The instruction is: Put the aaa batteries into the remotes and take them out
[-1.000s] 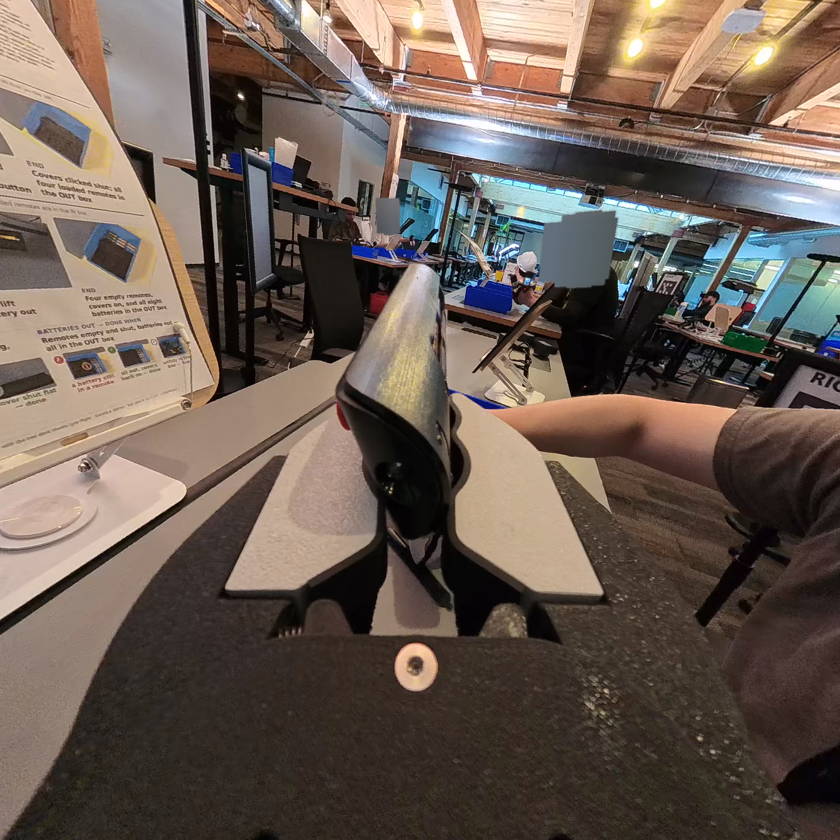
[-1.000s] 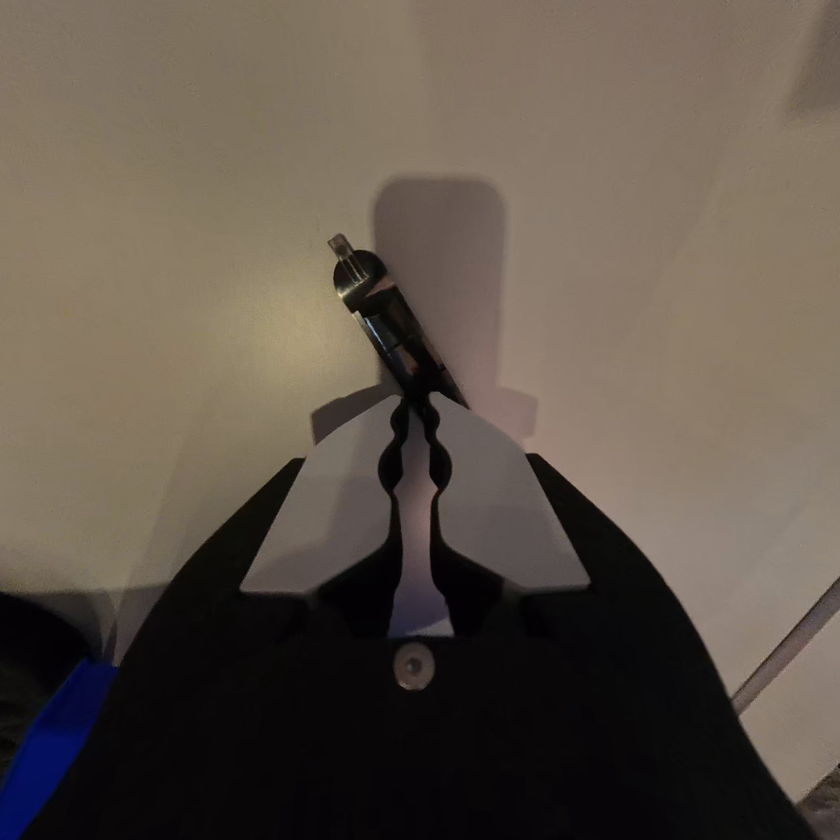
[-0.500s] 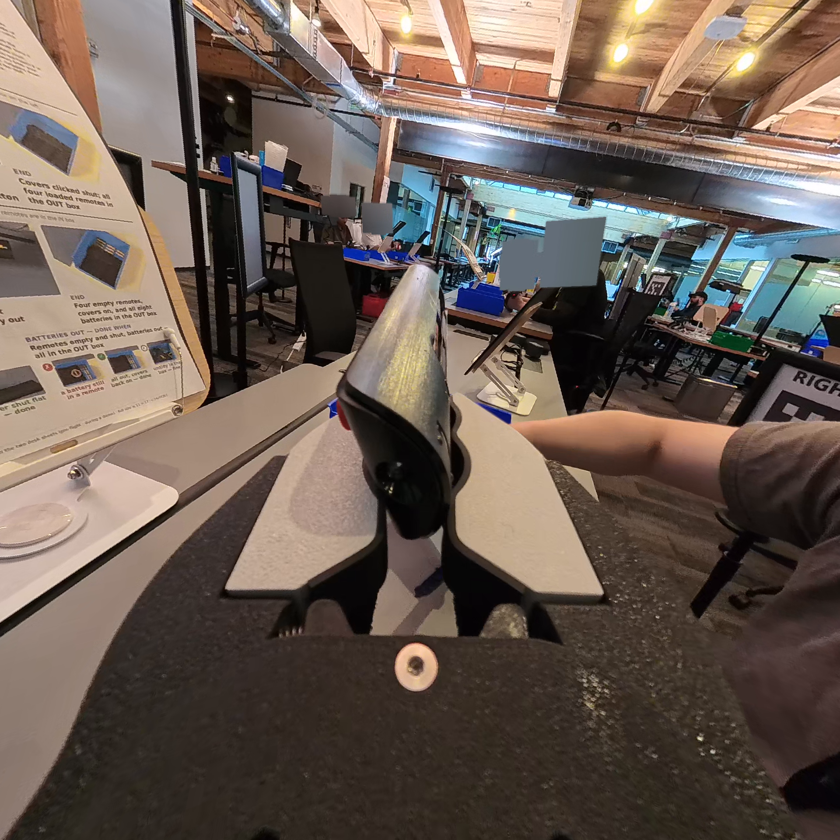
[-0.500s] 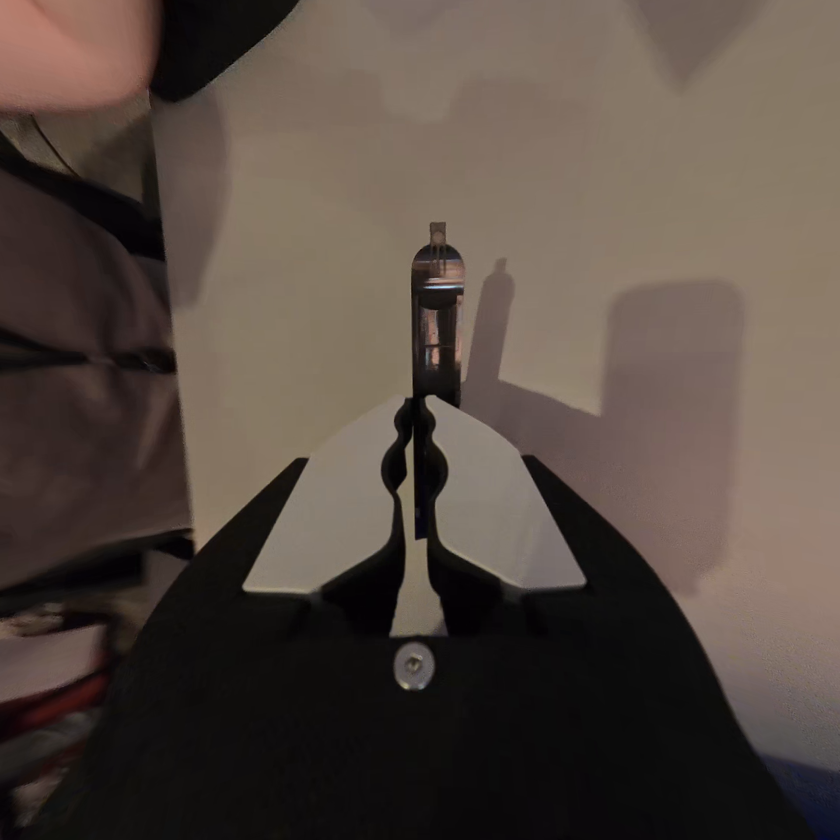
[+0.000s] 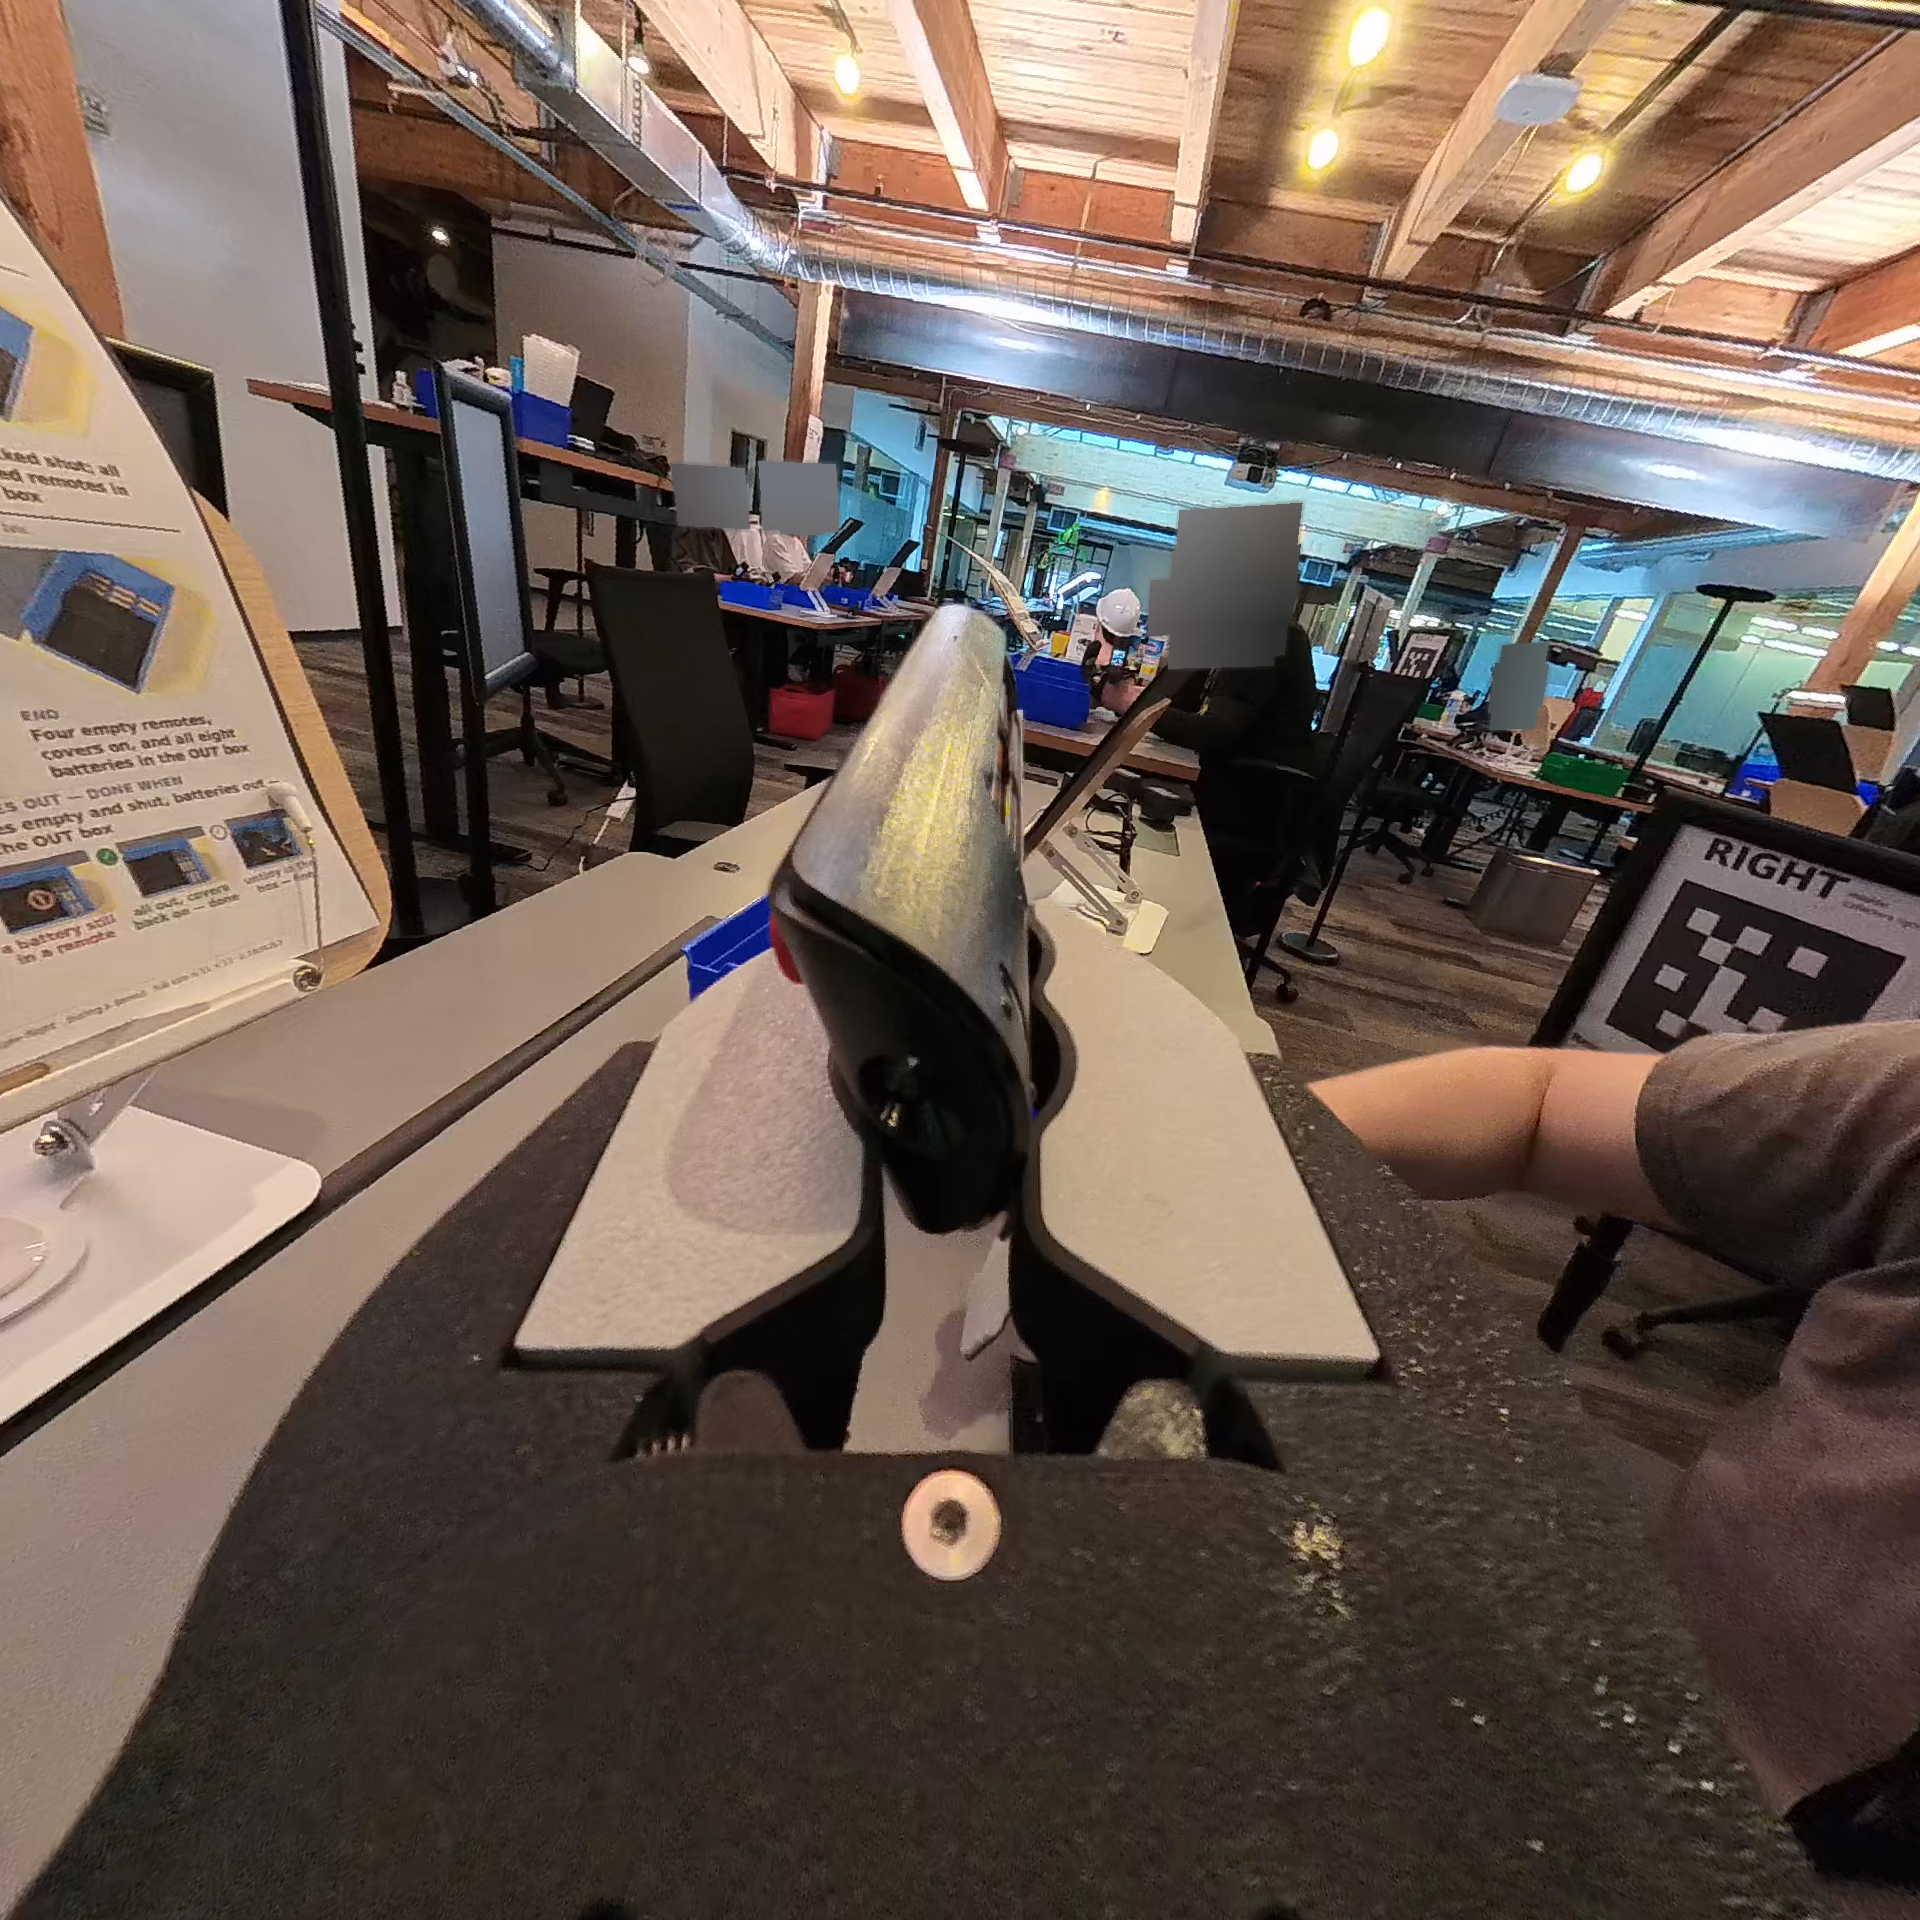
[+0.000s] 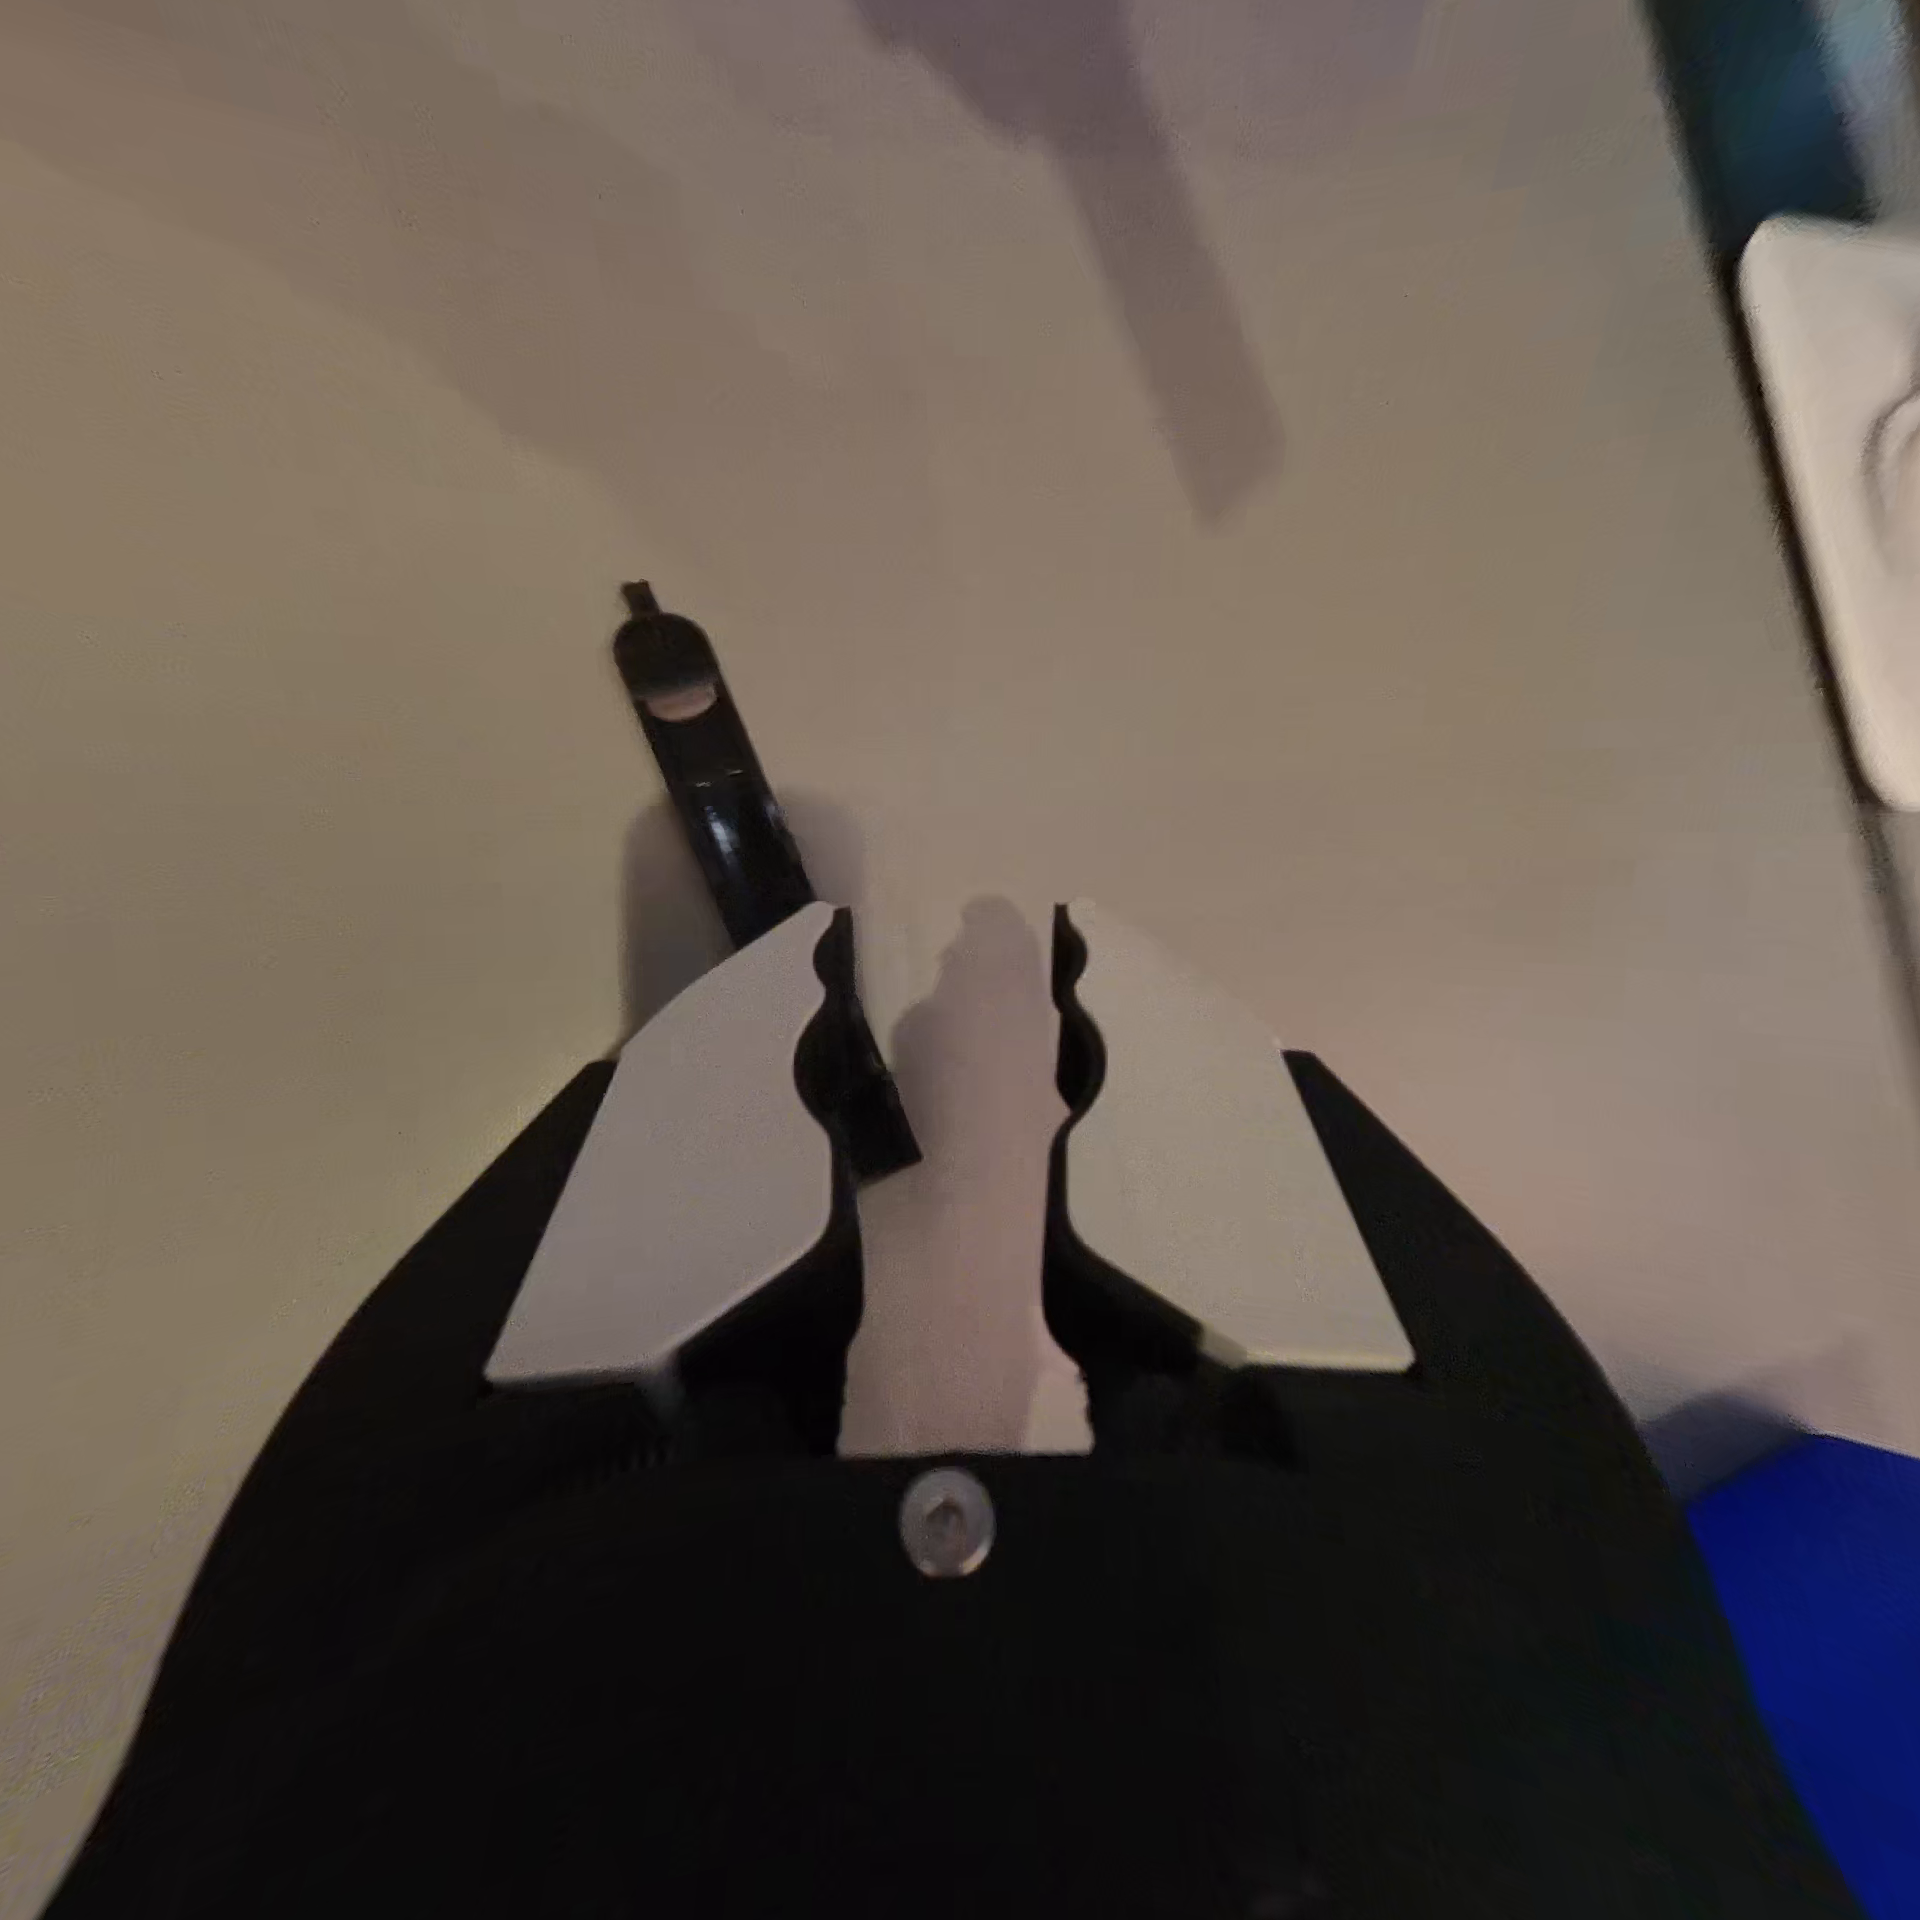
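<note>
Two grippers: left gripper (image 5: 940, 1049) fingers clamp a black remote (image 5: 914, 935); right gripper (image 6: 951, 925) fingers spread beside battery cover (image 6: 727, 800).

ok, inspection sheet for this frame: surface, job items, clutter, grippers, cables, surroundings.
Surface: grey table, bare where visible.
Job's things: black remote clamped in left gripper; black battery cover against one finger of the right gripper, on or just above the table; blue bin behind. No batteries seen.
Clutter: instruction sheet on white stand.
Grippers: left shut on remote; right open.
Cables: nothing seen.
Surroundings: open office, desks, seated people.
</note>
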### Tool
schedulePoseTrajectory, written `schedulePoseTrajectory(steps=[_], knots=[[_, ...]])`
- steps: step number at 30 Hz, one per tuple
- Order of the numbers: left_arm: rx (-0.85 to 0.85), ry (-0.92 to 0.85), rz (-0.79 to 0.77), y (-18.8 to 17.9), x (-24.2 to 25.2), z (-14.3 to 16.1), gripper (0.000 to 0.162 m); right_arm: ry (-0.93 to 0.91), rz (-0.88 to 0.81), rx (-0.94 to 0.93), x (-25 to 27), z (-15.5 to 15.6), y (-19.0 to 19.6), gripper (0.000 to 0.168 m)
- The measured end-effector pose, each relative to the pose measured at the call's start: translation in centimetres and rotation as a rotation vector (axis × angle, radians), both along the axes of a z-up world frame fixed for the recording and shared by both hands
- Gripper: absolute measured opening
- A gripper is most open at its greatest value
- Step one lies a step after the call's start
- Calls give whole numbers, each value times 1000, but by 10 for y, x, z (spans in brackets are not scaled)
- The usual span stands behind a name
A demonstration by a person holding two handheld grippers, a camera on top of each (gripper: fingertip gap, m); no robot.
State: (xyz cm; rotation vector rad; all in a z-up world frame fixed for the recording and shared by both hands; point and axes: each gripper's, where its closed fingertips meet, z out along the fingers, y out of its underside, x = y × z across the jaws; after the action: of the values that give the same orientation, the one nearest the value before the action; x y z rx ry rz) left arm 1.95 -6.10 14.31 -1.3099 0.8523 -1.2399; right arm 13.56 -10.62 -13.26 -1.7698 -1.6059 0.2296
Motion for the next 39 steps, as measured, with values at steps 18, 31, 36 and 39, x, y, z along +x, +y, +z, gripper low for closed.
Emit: schedulePoseTrajectory(steps=[18, 31, 36, 39], knots=[[9, -8, -36, -13, 2, 6, 23, -30, 354, 108, -27, -27, -34, 37], [1, -12, -33, -11, -2, 6, 23, -7, 298, 60, -28, -34, -24, 8], [3, -7, -31, -11, -2, 6, 23, -45, 294, 47, -28, -35, -23, 6], [5, -1, -33, -12, -2, 6, 23, -4, 241, -36, -30, -27, -22, 5]])
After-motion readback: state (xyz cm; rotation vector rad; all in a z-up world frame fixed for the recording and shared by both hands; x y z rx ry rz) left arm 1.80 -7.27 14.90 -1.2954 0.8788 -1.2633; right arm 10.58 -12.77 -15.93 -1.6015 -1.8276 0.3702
